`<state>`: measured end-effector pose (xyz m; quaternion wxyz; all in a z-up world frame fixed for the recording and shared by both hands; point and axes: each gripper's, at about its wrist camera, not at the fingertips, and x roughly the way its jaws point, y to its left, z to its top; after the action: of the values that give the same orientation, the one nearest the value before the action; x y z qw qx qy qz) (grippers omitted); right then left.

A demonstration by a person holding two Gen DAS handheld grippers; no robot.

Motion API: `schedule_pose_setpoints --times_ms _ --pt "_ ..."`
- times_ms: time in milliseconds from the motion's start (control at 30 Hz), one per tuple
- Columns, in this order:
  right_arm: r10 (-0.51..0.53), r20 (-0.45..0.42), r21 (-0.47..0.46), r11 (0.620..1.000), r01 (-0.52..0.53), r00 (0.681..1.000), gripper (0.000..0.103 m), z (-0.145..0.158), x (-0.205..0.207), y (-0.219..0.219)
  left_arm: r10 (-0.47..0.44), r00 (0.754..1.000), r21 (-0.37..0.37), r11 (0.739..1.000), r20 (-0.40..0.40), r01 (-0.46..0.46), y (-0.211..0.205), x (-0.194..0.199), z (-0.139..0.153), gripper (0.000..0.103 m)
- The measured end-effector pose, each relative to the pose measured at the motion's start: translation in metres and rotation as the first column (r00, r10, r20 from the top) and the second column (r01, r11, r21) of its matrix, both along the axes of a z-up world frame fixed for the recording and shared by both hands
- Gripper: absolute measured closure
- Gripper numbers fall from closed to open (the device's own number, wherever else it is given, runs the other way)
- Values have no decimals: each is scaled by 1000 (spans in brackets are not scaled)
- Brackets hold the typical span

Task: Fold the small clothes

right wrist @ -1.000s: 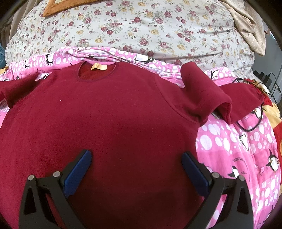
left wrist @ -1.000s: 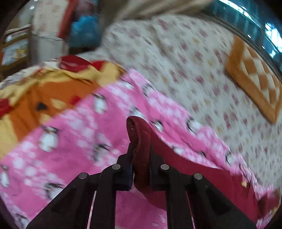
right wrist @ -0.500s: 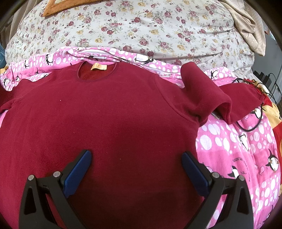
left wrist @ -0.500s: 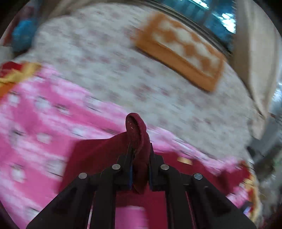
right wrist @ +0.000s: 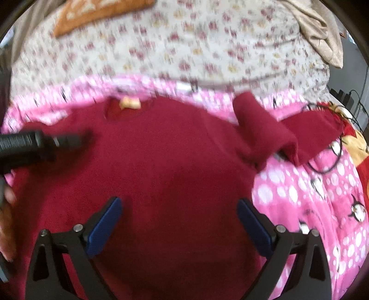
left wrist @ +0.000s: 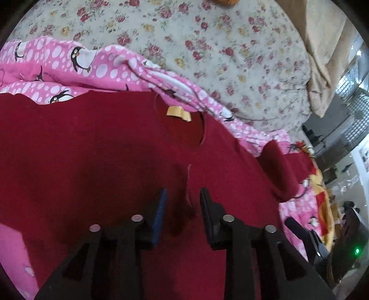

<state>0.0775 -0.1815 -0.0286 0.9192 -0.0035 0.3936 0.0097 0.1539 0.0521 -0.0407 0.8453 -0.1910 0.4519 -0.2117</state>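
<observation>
A dark red sweater (left wrist: 92, 150) lies front up on a pink penguin blanket (left wrist: 69, 60), with a yellow label (left wrist: 178, 113) at its neck. My left gripper (left wrist: 183, 191) hovers low over the chest. Its jaws are opening, and the left sleeve's cuff (left wrist: 190, 207) hangs loose between the pads without being pressed. In the right wrist view the sweater (right wrist: 173, 150) fills the middle, and my right gripper (right wrist: 180, 203) stands wide open just above its lower body, holding nothing. The left gripper (right wrist: 80, 138) reaches in from the left edge. The other sleeve (right wrist: 260, 129) lies folded at the right.
Beyond the blanket lies a floral bedsheet (right wrist: 184, 46) with an orange cushion (right wrist: 99, 13) at the far left. A beige cloth (left wrist: 322, 46) is bunched at the far right. A black cable (right wrist: 322, 166) loops on the blanket beside the right sleeve. A hand (right wrist: 7, 207) shows at the left edge.
My left gripper swung the left sleeve in over the sweater's chest and its jaws have parted from the cuff. The right gripper stayed open over the lower body.
</observation>
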Motion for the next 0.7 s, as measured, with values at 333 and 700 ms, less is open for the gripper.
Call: schedule_pose_setpoints --times_ms 333,700 --pt "314 17 384 875 -296 949 19 8 26 32 360 925 21 931 125 -365 65 -11 34 90" --pt "305 -154 490 850 -196 940 26 -39 92 86 553 827 -78 833 99 -547 114 -15 31 90"
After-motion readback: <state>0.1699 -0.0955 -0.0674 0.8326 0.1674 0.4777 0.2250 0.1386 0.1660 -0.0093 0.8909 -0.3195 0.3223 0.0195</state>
